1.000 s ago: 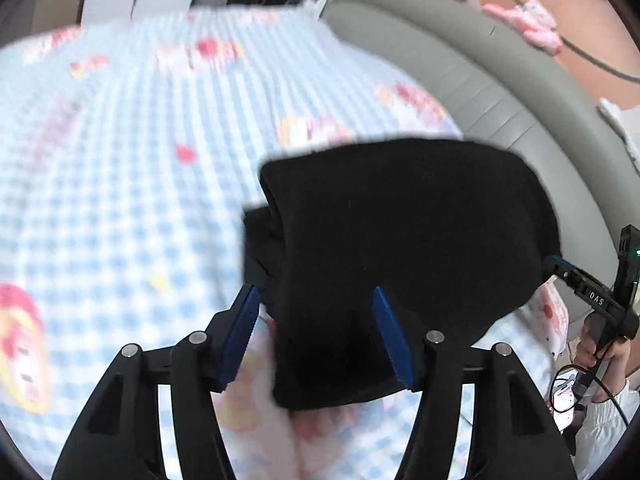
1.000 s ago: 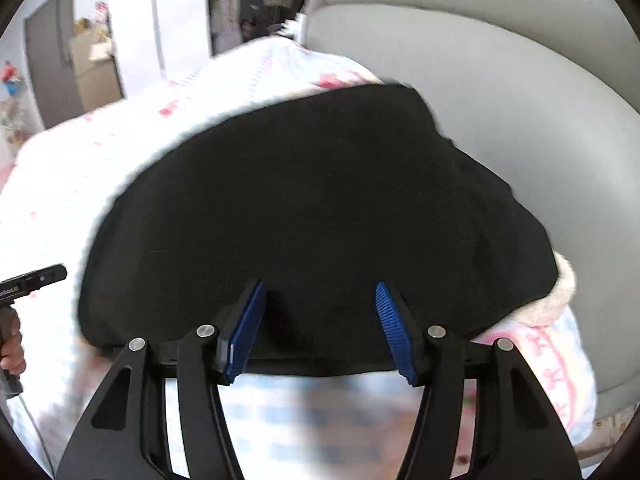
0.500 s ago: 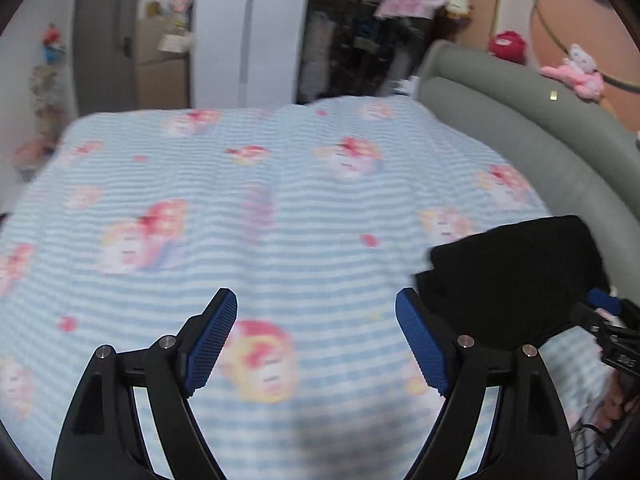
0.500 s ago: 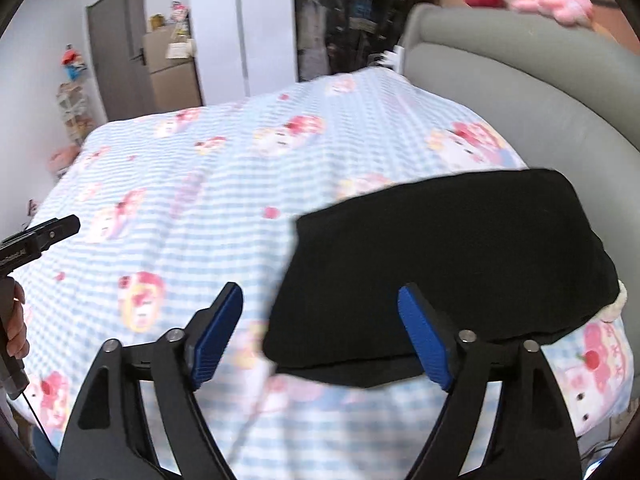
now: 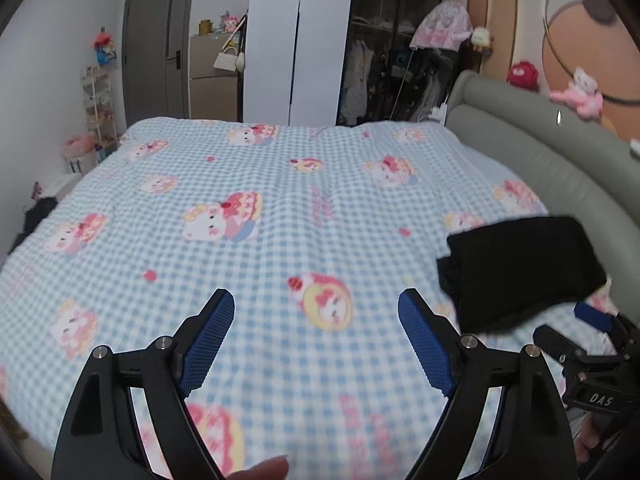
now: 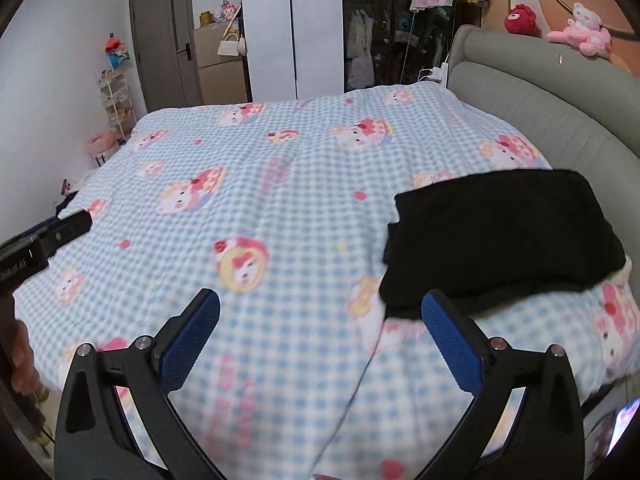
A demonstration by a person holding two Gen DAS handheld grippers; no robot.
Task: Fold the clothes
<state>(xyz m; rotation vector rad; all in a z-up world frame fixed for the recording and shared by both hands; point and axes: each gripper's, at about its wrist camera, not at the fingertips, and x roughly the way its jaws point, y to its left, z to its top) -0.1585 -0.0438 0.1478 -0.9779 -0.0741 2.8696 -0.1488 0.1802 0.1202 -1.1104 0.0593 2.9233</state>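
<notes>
**Black garment lies folded at the bed's right edge, both claws held clear**

We see the black garment (image 6: 500, 240) lying as a compact, layered bundle on the checked bedspread (image 5: 280, 220), near the grey padded headboard (image 6: 560, 96) and close to the bed's right edge. That is how a finished fold would lie. Our left claw (image 5: 316, 340) hangs above bare bedspread with its blue pads wide apart, gripping nothing. Our right claw (image 6: 320, 340) is likewise spread and empty, its right pad just in front of the bundle's near edge.

If we judge the bundle needs tidying, we would press its loose lower layer flush with the top one and keep the edges square, not dragging it toward the bed's edge.

As for writing, we read "DAS" on the right claw's body in the left wrist view. The bedspread's pink lettering is too blurred to read.
</notes>
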